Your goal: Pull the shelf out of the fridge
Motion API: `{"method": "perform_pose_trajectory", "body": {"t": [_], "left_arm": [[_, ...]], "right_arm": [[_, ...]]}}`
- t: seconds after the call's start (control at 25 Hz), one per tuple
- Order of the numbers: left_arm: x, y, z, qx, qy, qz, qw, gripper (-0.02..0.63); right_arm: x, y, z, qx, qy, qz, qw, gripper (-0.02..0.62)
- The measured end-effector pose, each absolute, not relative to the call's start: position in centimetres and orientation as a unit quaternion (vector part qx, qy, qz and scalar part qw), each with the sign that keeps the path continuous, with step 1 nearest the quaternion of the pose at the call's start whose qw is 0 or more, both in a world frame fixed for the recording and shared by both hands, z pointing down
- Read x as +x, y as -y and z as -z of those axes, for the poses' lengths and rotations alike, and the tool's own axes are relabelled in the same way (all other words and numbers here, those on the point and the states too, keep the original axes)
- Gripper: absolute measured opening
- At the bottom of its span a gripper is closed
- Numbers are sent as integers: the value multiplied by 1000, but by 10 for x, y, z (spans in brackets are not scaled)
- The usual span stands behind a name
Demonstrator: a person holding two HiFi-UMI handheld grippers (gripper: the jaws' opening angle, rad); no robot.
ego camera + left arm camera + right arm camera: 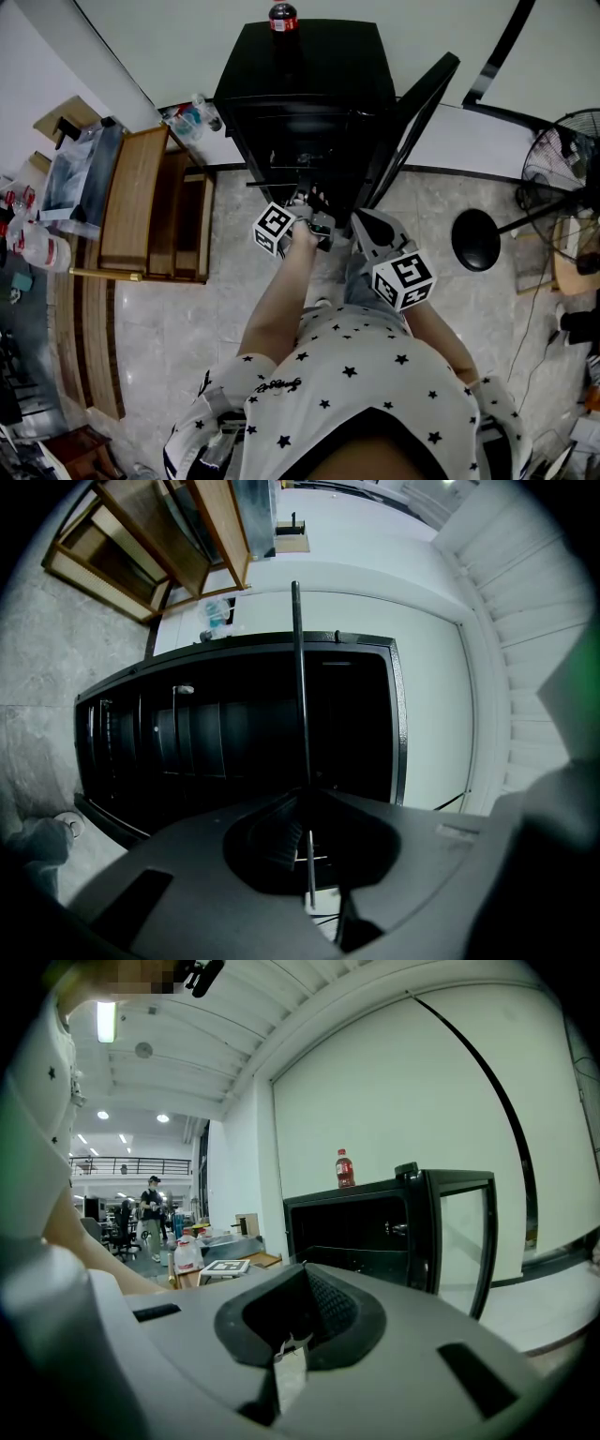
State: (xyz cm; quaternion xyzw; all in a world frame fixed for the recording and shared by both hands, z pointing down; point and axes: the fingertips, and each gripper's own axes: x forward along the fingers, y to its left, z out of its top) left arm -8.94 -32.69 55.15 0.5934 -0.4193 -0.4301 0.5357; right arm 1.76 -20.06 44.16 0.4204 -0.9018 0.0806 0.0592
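Note:
A black mini fridge (309, 75) stands against the wall with its door (412, 122) swung open to the right. My left gripper (305, 208) reaches into the fridge's open front. In the left gripper view the wire shelf (300, 714) shows edge-on as a thin dark rod running from the dark fridge interior (234, 733) into the jaws. The left gripper (306, 803) is shut on that shelf's front wire. My right gripper (367, 225) hangs just right of it, in front of the door, and touches nothing. In its own view the right gripper (302, 1274) is shut and empty, facing the fridge (375, 1222).
A cola bottle (283, 17) stands on the fridge top. A wooden shelf unit (141, 202) lies on the floor to the left, with plastic bottles (37, 248) beyond it. A fan (572, 150) and a round black stand base (475, 239) are at the right.

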Motion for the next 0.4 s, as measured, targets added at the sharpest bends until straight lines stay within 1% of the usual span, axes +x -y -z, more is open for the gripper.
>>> {"method": "perform_pose_trajectory", "body": {"t": [0.4], "left_arm": [[-89, 326, -553, 596, 418, 428, 535, 32]], "right_arm": [[16, 201, -441, 423, 901, -78, 53, -8]]}}
